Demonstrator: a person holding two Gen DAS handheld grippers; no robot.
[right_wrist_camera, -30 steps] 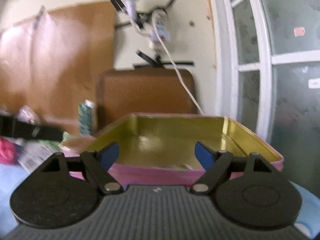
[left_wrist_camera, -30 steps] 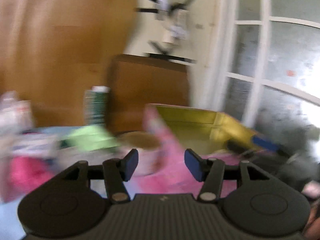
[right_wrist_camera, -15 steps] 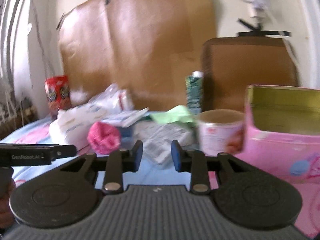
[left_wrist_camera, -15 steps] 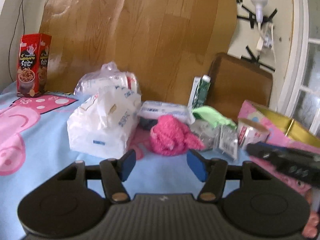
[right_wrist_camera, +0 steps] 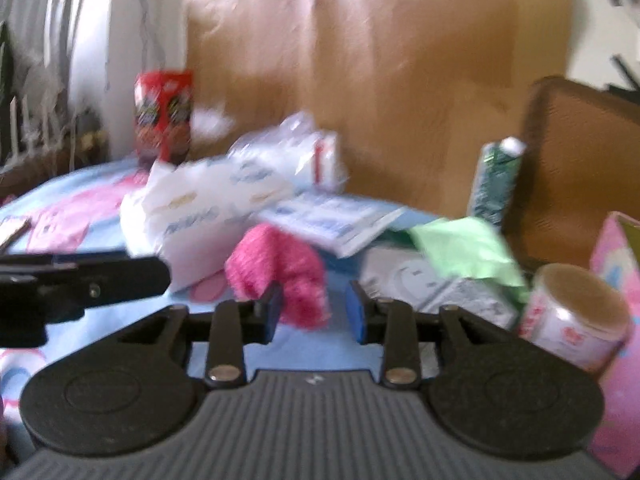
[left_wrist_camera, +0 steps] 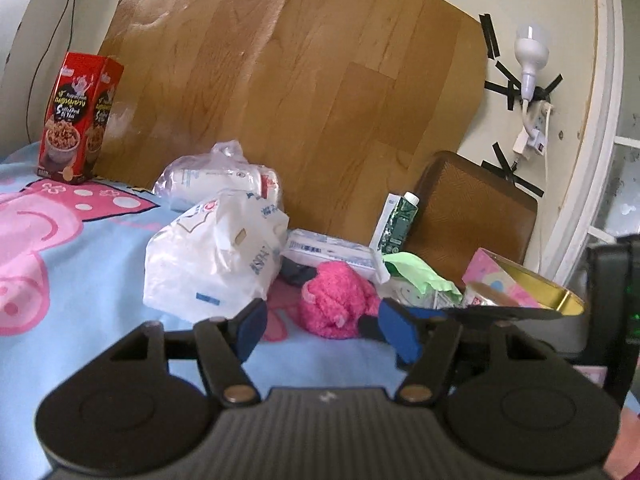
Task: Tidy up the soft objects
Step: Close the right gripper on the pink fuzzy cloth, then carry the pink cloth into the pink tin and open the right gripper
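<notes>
A fuzzy pink soft object (left_wrist_camera: 336, 304) lies on the blue cartoon-print cloth (left_wrist_camera: 100, 292), at the front of a pile of packs. My left gripper (left_wrist_camera: 326, 332) points at it from just short of it; its jaws are opening and nothing is between the pads. In the blurred right wrist view the pink object (right_wrist_camera: 280, 268) sits just past my right gripper (right_wrist_camera: 316, 314), in line with the gap. Those jaws are narrow and opening, and the pads do not press on it. A crumpled green cloth (left_wrist_camera: 416, 272) lies to its right.
White tissue bags (left_wrist_camera: 216, 256), a flat wipes pack (left_wrist_camera: 328, 248), a green carton (left_wrist_camera: 400, 220) and a brown-topped cup (right_wrist_camera: 572, 316) crowd the pile. An open pink tin (left_wrist_camera: 532, 292) stands at the right, a red snack box (left_wrist_camera: 78, 116) far left. A brown board backs the table.
Both views swung left, away from the pink tin and onto the pile. The right jaws narrowed from wide and came close to the pink object. The left jaws widened.
</notes>
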